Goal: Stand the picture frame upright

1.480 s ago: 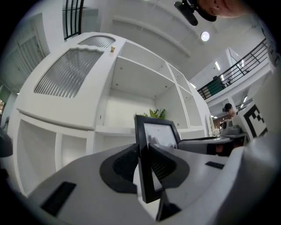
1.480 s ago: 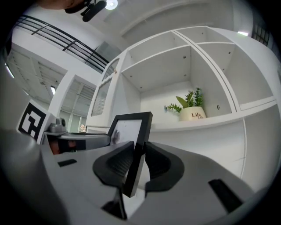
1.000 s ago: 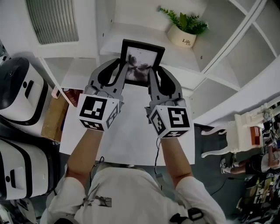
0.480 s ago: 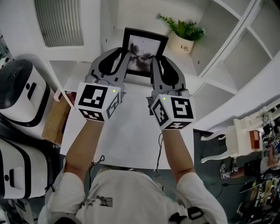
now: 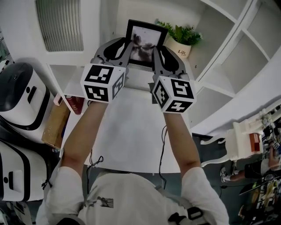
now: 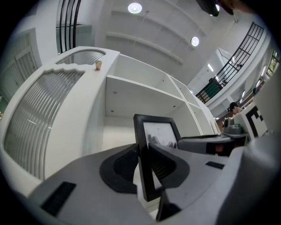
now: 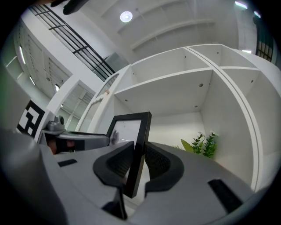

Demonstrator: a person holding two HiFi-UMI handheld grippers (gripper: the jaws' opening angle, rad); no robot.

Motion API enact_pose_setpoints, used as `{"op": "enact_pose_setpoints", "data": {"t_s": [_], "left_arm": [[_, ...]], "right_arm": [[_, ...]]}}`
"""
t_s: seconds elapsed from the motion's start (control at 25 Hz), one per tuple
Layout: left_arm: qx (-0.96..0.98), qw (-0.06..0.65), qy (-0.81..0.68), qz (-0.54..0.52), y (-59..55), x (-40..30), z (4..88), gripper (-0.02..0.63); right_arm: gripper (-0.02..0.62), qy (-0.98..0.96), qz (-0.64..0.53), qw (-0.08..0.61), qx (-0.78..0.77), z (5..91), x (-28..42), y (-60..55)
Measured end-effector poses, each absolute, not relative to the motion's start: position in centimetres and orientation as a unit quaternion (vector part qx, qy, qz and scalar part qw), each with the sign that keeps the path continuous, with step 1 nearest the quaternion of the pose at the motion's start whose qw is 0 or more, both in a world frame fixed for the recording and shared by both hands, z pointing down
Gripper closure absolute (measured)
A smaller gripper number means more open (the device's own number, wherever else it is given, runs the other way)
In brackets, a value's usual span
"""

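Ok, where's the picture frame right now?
In the head view the picture frame is top centre, clamped by the left gripper and right gripper, just left of the potted plant.

**Inventory of visible items.** Picture frame (image 5: 146,42): one. Handheld grippers: two, the left gripper (image 5: 128,47) and the right gripper (image 5: 156,52). Marker cubes (image 5: 102,82): two, one per gripper. Forearms (image 5: 83,136): two. Potted plant (image 5: 182,39): one. White domed appliances (image 5: 19,94): two. Brown box (image 5: 53,123): one. White table (image 5: 127,145): one. Round ceiling lights (image 6: 135,8): two in the left gripper view, one in the right gripper view. Small cup (image 6: 98,65): one
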State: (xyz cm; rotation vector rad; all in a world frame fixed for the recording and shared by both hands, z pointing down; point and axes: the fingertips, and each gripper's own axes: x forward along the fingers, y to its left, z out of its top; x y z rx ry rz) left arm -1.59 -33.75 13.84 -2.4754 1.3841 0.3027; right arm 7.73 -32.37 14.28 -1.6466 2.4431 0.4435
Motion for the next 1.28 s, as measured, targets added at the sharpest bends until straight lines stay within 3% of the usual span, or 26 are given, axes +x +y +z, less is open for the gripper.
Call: {"op": "enact_pose_setpoints", "data": {"t_s": [0.8, 1.28], "left_arm": [[-0.858, 0.100, 0.500, 0.059, -42.5, -0.3, 9.2, 0.522], [-0.853, 0.055, 0.518, 0.017, -46.9, 0.3, 10.9, 0.522]], "right_arm": [[0.508, 0.809, 0.142, 0.028, -0.570, 9.2, 8.7, -40.7], [0.508, 0.810, 0.090, -0.004, -0.579, 11.0, 9.3, -45.4]]}}
